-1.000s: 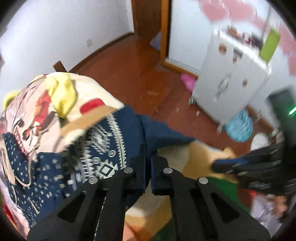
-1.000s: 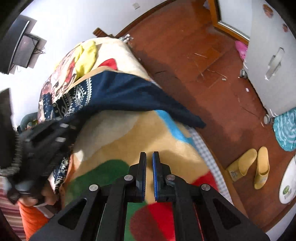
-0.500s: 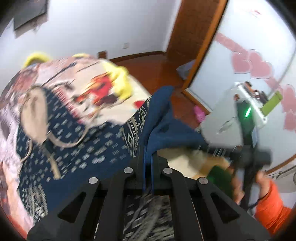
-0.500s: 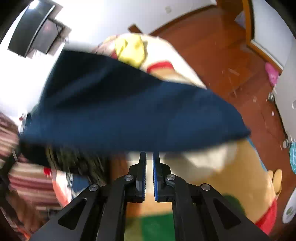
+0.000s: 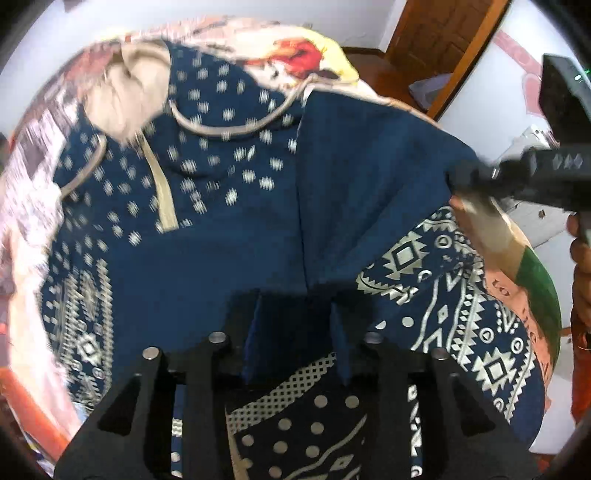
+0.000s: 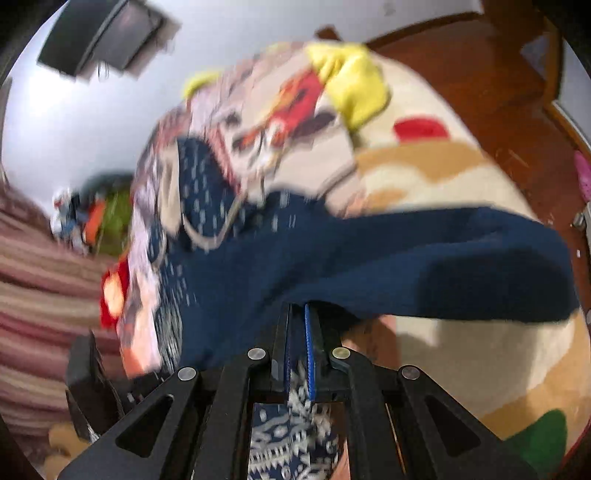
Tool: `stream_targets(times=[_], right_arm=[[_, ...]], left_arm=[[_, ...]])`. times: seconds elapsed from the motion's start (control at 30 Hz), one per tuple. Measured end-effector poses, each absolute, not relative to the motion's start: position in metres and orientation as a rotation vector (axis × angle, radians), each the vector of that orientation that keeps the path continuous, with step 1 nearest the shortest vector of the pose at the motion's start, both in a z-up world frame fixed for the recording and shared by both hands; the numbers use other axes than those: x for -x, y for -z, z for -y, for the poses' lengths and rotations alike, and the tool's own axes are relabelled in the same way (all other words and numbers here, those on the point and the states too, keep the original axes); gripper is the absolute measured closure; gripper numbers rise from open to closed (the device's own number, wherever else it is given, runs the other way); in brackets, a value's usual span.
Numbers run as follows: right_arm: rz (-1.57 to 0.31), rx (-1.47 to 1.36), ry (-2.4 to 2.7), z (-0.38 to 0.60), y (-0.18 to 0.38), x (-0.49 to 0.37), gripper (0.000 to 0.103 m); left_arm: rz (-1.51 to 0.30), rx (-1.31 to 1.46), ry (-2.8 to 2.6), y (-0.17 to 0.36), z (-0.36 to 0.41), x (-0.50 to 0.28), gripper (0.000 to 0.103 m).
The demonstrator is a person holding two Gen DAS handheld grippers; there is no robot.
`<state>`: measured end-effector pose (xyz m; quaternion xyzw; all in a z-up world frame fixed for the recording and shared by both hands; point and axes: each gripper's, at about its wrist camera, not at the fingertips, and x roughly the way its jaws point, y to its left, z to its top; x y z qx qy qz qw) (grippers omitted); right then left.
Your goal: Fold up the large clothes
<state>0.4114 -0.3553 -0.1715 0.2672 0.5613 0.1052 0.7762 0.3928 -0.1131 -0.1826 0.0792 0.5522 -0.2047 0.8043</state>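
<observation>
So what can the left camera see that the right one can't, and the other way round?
Only the left view shows the hoodie's beige hood, its drawstring and the brown door. Only the right view shows the dark screen on the wall, the striped fabric and bare wooden floor. Both show the navy hoodie lying on the cartoon blanket, and each camera's own tongs: left tongs apart over the cloth, right tongs clamped on it.

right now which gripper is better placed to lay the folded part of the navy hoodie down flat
Right, as a judgement. The right gripper is shut on the lifted navy fold of the hoodie, so it can carry it over. The left gripper is open above the hoodie's patterned hem, holding nothing.
</observation>
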Motion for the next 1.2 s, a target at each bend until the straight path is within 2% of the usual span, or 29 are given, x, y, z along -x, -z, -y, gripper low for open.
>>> stream_targets(times=[0.1,0.2,0.27,0.4,0.53,0.73,0.8,0.87,0.9,0.93,0.97,1.07,1.2], right_arm=[[-1.244,-0.524,-0.223,0.358,0.176,-0.398,0.100],[-1.220,-0.457,-0.193,0.373,0.169,-0.386,0.100],[-1.197,-0.418,-0.174,0.388,0.161,-0.374,0.100],[-1.152,-0.327,-0.110,0.415,0.144,-0.358,0.100],[-1.120,-0.245,-0.062,0.437,0.136,-0.340,0.100],[-1.228,-0.223,-0.089,0.463,0.171,-0.335,0.100],[-1.333,-0.182,-0.074,0.467,0.204,-0.341,0.100],[-1.387,-0.110,-0.063,0.467,0.229,-0.344,0.100],[-1.388,-0.083,-0.080,0.466,0.235,-0.344,0.100],[-1.374,-0.050,-0.100,0.465,0.238,-0.343,0.100],[-1.357,0.006,-0.104,0.463,0.237,-0.342,0.100],[-1.347,0.231,-0.032,0.452,0.241,-0.340,0.100],[-1.346,0.280,-0.007,0.450,0.250,-0.341,0.100]], left_arm=[[-1.129,-0.216,0.457,0.158,0.123,-0.387,0.059],[-1.047,-0.232,0.499,0.129,0.143,-0.384,0.036],[-0.989,-0.241,0.533,0.115,0.165,-0.388,0.030],[-0.999,-0.283,0.606,0.117,0.216,-0.402,0.030],[-1.073,-0.355,0.691,0.145,0.276,-0.410,0.030],[-1.051,-0.656,0.639,0.198,0.338,-0.406,0.030],[-1.031,-0.663,0.626,0.204,0.342,-0.407,0.041],[-1.035,-0.605,0.642,0.202,0.338,-0.412,0.065],[-1.028,-0.584,0.635,0.199,0.335,-0.414,0.071],[-1.019,-0.563,0.620,0.194,0.331,-0.417,0.083],[-1.015,-0.545,0.610,0.191,0.328,-0.419,0.091],[-1.005,-0.429,0.583,0.171,0.309,-0.433,0.096],[-0.961,-0.302,0.542,0.139,0.269,-0.443,0.096]])
